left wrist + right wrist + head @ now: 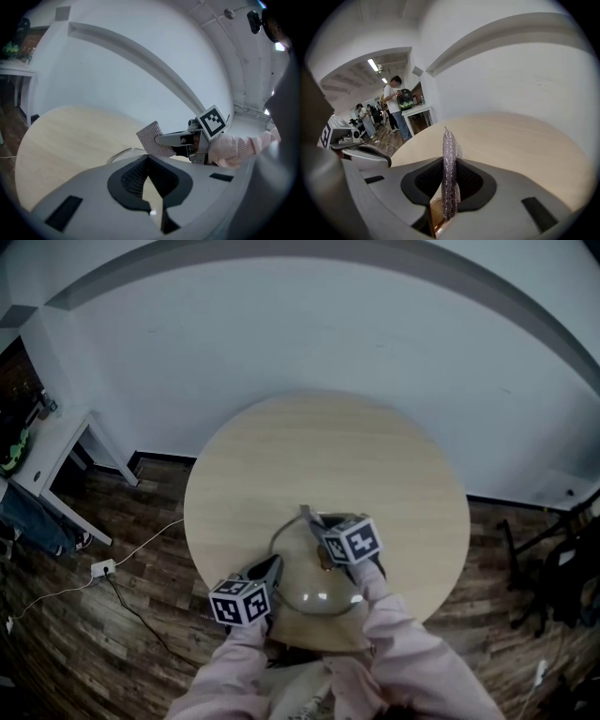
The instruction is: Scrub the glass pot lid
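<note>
Silvery metal mesh, in the form of a thin scouring pad (448,173), is held edge-on in the right gripper (449,161). Its fingers are pressed flat against both faces, and much of the pad projects past the tips. The left gripper (147,157) is seen with its fingertips drawn together and nothing plainly held between them; it is laid at the 9 o'clock rim of the glass pot lid (323,598). The lid is set on the round wooden table (281,456), close to the edge at 6 o'clock, with the pad poised over its 12 o'clock side.

Two risks are judged likely. As the lid appears to be steadied rather than clamped, it could be slid or spun by a hard stroke and, so near the edge, pushed off. The thin pad could also be folded over or dragged from the fingers if pressed at an angle.

Pale, bare grain is shown across the tabletop. A white wall is seen at 12 o'clock and dark plank flooring all round. A white side table (47,451) stands at 9 o'clock, and a power strip (103,568) is laid on the floor.
</note>
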The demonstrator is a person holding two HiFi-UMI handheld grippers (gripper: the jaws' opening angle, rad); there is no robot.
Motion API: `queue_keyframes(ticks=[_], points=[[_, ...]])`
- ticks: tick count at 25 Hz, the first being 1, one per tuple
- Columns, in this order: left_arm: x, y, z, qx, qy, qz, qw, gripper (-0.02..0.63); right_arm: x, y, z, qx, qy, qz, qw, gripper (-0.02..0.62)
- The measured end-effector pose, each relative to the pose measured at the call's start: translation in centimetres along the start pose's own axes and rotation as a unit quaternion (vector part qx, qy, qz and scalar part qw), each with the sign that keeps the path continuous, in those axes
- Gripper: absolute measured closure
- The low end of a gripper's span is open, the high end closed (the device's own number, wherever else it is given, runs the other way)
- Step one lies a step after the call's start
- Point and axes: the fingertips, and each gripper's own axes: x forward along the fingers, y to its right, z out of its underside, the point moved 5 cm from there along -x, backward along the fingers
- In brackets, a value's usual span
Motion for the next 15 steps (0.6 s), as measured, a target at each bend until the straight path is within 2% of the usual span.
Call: queue_keyframes(ticks=[9, 13, 15], points=[[-1.2, -0.5, 0.4, -0.016, 0.012, -0.02, 0.9996, 0.612, 1.4, 0.5, -0.5, -0.038, -0.065, 0.05, 0.996, 0.515], [-1.4, -0.1, 0.7, -0.02, 0.013, -0.024, 0.9994, 0.612, 1.5, -1.1, -0.7, -0.041, -0.088, 0.036, 0.995, 0.515], [-1.5, -0.3, 0.8, -0.024, 0.015, -0.028, 0.9992, 0.612, 1.8, -1.0, -0.3, -0.042, -0.098, 0.044, 0.993, 0.515]])
